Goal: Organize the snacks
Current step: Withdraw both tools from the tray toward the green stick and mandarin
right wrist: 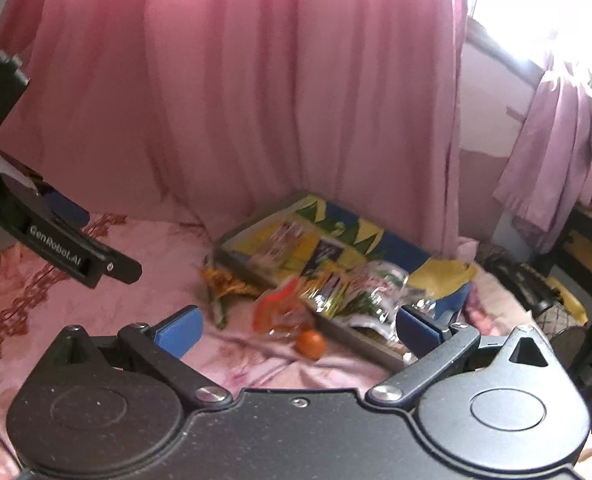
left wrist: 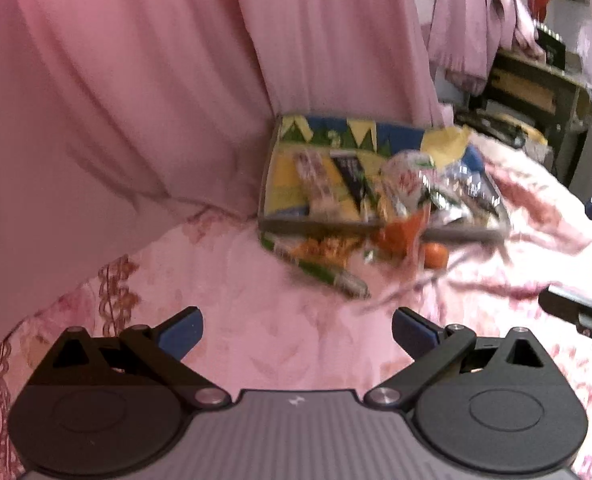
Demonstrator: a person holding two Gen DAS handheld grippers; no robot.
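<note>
A pink curtain [right wrist: 255, 100] is hanging behind a bed [left wrist: 255, 340] covered in a pink floral sheet, and a shallow tray [right wrist: 376, 240] with a blue and yellow pattern is lying against its foot. Several packets [right wrist: 336, 284] are heaped inside the tray, while 3 things are lying just outside its near rim on the sheet: a green and orange packet [left wrist: 320, 264], an orange wrapper [right wrist: 279, 308] and a small orange ball [right wrist: 311, 343]. The left gripper [left wrist: 298, 332] is being held over bare sheet, well short of the packet, jaws wide apart and empty. The right gripper [right wrist: 298, 330] is being held nearer, jaws likewise apart and empty, with the ball lying ahead between its fingers. The step in hand is judged to be the approach; next, 1 gripper is to be lowered onto a stray snack and closed gently.
</note>
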